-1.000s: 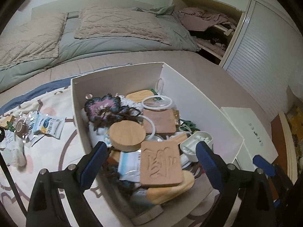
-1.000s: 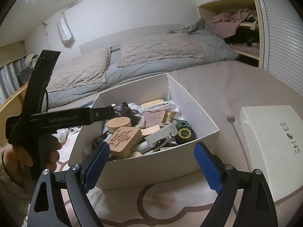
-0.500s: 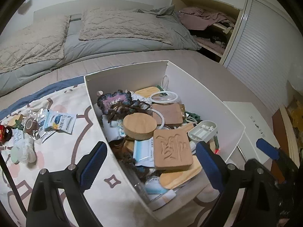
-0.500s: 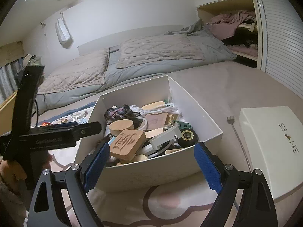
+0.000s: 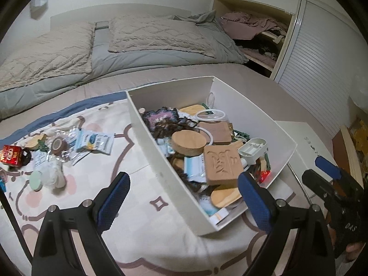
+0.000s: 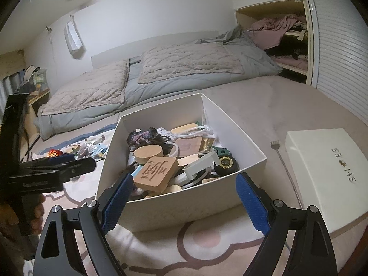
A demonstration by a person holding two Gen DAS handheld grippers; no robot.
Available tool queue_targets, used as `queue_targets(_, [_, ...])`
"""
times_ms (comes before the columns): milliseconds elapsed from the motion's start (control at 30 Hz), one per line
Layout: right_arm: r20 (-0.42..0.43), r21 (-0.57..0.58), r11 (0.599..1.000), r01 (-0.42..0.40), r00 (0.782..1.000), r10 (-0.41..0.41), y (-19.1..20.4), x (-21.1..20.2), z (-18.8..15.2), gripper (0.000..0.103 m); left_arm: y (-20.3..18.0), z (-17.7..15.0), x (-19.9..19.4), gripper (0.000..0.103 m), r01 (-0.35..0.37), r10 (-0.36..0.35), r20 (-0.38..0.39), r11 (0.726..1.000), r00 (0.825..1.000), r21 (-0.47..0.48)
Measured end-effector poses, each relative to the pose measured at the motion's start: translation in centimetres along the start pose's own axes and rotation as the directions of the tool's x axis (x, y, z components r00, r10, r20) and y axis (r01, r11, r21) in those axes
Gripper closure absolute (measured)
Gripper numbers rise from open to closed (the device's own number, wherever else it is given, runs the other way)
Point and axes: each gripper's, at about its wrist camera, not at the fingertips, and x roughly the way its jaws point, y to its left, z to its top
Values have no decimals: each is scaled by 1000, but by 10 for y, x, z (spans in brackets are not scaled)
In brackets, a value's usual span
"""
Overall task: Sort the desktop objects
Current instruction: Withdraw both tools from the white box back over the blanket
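A white box [image 5: 161,158] [image 6: 179,209] stands on a patterned cloth, full of small things: a carved wooden block [image 5: 222,164] [image 6: 156,170], a round wooden lid [image 5: 188,142] [image 6: 148,154], a white plastic piece [image 5: 253,149], a dark tape measure [image 6: 226,162]. Loose items lie left of the box: a snack packet [image 5: 94,140], a tape roll [image 5: 58,145], a red tin [image 5: 9,155]. My left gripper [image 5: 184,197] is open and empty, above the box's near left wall. My right gripper [image 6: 184,200] is open and empty, in front of the box.
A white shoebox lid [image 6: 326,172] lies right of the box, with a thin back scratcher [image 6: 284,161] between them. A bed with grey quilts [image 5: 138,41] fills the back. An open closet [image 6: 283,43] is at the far right.
My left gripper has pulled back and swung left, so the box now sits to the right and the loose items on the cloth show more. My right gripper has barely moved.
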Motion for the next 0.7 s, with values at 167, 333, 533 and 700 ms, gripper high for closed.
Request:
queue_targets(167, [-1, -12, 1000, 8, 1000, -8, 7, -8, -2, 12, 11, -7, -18, 7, -20, 20, 9, 1000, 1000, 3])
queue_targets(333, [-7, -14, 1000, 20, 1000, -21, 13, -17, -5, 12, 21, -14, -39, 4, -42, 42, 18, 999, 999, 15])
queue_targets(533, [21, -26, 999, 47, 999, -46, 22, -35, -7, 3, 33, -21, -66, 0, -51, 51, 34, 999, 998, 10])
queue_targets(700, [33, -38, 997, 66, 997, -65, 32, -50, -6, 0, 40, -28, -86, 0, -69, 69, 45, 998, 997, 4])
